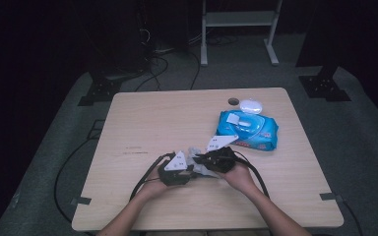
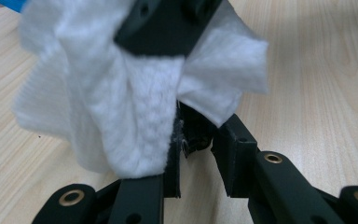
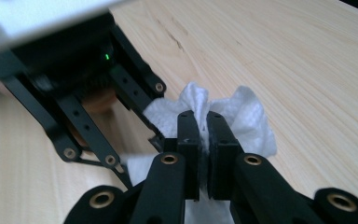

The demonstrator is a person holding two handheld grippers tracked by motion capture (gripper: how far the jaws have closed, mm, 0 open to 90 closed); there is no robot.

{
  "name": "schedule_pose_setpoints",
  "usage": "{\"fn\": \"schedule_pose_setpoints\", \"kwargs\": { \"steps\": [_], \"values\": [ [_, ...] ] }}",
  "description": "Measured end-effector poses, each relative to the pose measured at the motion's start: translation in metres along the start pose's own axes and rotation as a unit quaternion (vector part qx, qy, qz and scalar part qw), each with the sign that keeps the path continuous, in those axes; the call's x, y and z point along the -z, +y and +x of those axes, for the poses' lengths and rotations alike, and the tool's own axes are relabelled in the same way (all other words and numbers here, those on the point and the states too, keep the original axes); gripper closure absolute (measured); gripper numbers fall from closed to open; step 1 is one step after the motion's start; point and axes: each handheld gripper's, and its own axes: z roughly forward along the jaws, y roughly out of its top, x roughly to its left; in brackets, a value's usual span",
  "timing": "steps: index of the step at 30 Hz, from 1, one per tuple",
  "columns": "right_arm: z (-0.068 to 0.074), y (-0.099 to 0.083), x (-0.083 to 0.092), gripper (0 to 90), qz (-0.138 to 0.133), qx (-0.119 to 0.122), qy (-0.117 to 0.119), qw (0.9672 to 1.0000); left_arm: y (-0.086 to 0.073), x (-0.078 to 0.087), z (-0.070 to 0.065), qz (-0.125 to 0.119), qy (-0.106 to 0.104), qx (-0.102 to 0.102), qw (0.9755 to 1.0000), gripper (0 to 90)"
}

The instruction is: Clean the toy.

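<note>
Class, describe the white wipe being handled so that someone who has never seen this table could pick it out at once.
Start at the light wooden table and find the blue wipes pack near its far right. Come toward the person's two hands at the near edge: the white wipe is stretched between the left gripper and the right gripper, both clamped on it. It is the crumpled, soft white sheet, unlike the glossy blue pack.

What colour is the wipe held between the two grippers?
White, with a textured weave; the wipe shows best in the left gripper view.
</note>
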Motion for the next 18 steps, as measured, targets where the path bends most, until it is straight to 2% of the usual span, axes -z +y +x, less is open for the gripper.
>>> {"fn": "schedule_pose_setpoints", "kwargs": {
  "steps": [3, 4, 6, 7, 9, 10, 11, 12, 13, 14, 18],
  "values": [
    [-0.004, -0.001, 0.002, 85.0, 0.000, -0.007, -0.005, 1.0000, 0.000, 0.001, 0.000, 0.001, 0.002, -0.002, 1.0000, 71.9],
    [-0.014, -0.002, 0.013, 85.1, -0.013, -0.021, -0.018, 0.9995, -0.001, 0.001, 0.001, 0.001, 0.002, -0.001, 1.0000, 71.9],
    [-0.020, -0.004, 0.019, 85.1, -0.017, -0.030, -0.024, 0.9991, -0.001, 0.002, 0.002, 0.001, 0.002, 0.000, 1.0000, 71.9],
    [-0.029, -0.008, 0.032, 85.0, -0.014, -0.034, -0.044, 0.9984, -0.001, 0.002, 0.002, 0.000, 0.003, 0.001, 1.0000, 71.9],
    [-0.035, -0.012, 0.038, 85.0, -0.013, -0.041, -0.050, 0.9978, -0.001, 0.002, 0.004, 0.002, 0.004, 0.001, 1.0000, 71.9],
    [-0.044, -0.020, 0.049, 85.0, -0.010, -0.051, -0.065, 0.9965, -0.002, 0.003, 0.005, 0.002, 0.005, 0.001, 1.0000, 71.9],
    [-0.044, -0.020, 0.049, 85.0, -0.010, -0.051, -0.065, 0.9965, -0.002, 0.003, 0.005, 0.002, 0.005, 0.001, 1.0000, 71.9],
    [-0.052, -0.027, 0.056, 85.0, -0.006, -0.066, -0.073, 0.9952, -0.002, 0.004, 0.006, 0.004, 0.006, 0.001, 1.0000, 71.9],
    [-0.052, -0.027, 0.056, 85.0, -0.006, -0.066, -0.073, 0.9952, -0.002, 0.004, 0.006, 0.004, 0.006, 0.001, 1.0000, 71.9],
    [-0.056, -0.033, 0.058, 85.0, 0.000, -0.068, -0.083, 0.9943, -0.003, 0.005, 0.007, 0.005, 0.009, 0.001, 0.9999, 71.9],
    [-0.058, -0.037, 0.055, 85.1, -0.002, -0.075, -0.081, 0.9940, -0.005, 0.007, 0.009, 0.003, 0.011, 0.006, 0.9999, 71.7]
  ]
}}
